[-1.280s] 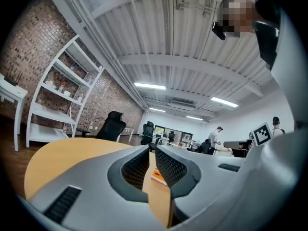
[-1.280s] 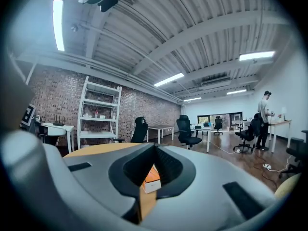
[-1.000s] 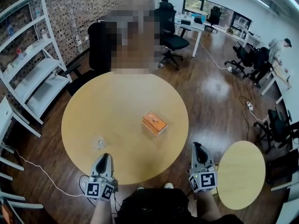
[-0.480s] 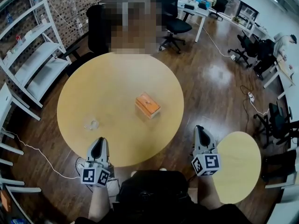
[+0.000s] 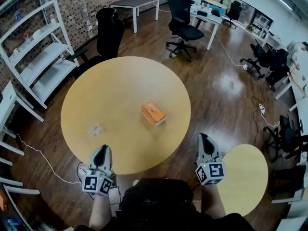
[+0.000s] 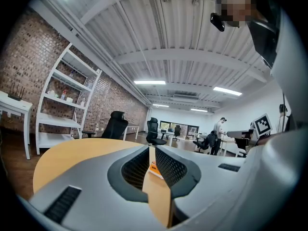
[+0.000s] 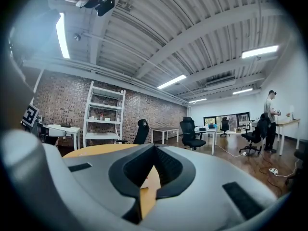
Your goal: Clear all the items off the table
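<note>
The orange box [image 5: 153,113] lies flat near the middle of the round table [image 5: 120,76], a little right of centre, with its long axis running on a diagonal from far-left to near-right. The only other thing on the tabletop is a small clear crumpled item [image 5: 95,128], left of the box and nearer the person; what it is made of is too faint to tell. Both grippers hang at the near edge of the table, well apart from the box. The left gripper [image 5: 102,149] sits over the near-left rim with its jaws slightly parted and nothing between them. In the left gripper view the box shows straight through that narrow gap, so it lies far and right of this gripper and is already lined up with it. The clear item lies much closer to it, just to the far side and slightly left. The right gripper [image 5: 203,138] is clenched on nothing and hovers off the near-right rim, beside a smaller round table [image 5: 245,177], with the box far and left of it. By my reading the two are about equally placed for the box, but the left, part open and aimed, looks readier, and would have to widen and turn to span the box's short side
</note>
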The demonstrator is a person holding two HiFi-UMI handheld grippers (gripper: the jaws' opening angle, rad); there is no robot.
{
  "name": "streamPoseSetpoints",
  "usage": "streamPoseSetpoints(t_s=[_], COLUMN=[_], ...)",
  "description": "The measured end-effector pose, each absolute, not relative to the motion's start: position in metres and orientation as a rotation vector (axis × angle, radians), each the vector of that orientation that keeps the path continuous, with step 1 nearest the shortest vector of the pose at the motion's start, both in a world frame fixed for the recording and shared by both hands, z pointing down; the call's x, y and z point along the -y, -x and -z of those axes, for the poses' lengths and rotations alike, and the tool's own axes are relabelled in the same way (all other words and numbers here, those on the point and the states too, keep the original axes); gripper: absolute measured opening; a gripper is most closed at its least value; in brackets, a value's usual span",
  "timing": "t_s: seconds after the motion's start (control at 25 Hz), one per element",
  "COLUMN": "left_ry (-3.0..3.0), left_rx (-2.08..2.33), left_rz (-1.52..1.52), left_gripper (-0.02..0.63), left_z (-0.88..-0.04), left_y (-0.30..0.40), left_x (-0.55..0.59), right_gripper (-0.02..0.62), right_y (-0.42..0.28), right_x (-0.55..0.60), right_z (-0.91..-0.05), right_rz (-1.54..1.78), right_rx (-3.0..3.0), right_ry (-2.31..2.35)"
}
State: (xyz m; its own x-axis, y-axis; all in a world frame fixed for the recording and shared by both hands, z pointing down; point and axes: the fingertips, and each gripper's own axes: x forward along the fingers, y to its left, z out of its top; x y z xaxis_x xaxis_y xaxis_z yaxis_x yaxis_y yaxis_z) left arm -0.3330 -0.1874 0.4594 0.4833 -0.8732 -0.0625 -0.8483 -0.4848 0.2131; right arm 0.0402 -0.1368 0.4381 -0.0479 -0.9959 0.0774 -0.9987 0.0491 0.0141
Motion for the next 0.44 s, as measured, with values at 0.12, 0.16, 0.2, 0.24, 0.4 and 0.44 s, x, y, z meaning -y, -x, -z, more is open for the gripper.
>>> streamPoseSetpoints(t_s=[0.12,0.16,0.2,0.24,0.4,0.44], left_ry=[-2.579,-2.586,-2.591,-2.594,-2.575,-2.566], left_rx=[1.479,1.465,1.451,1.438,1.424,1.423], left_rz=[0.270,0.273,0.274,0.273,0.267,0.268], left_gripper=[0.034,0.034,0.034,0.034,0.034,0.034], left_z=[-0.456,-0.455,-0.455,-0.455,-0.462,-0.463], left_y=[0.322,0.319,0.315,0.313,0.310,0.309], left_x=[0.190,0.191,0.191,0.190,0.191,0.191], right_gripper=[0.002,0.002,0.002,0.002,0.002,0.002], right_y=[-0.046,-0.047,-0.048,-0.049,-0.057,-0.060], right_x=[0.136,0.135,0.134,0.134,0.129,0.127], right_z=[-0.438,-0.438,-0.438,-0.438,-0.440,-0.441], right_rz=[-0.071,-0.074,-0.073,-0.070,-0.067,-0.070], right_rx=[2.216,2.212,2.210,2.209,2.187,2.179], right_ry=[-2.131,-2.137,-2.139,-2.136,-2.149,-2.157])
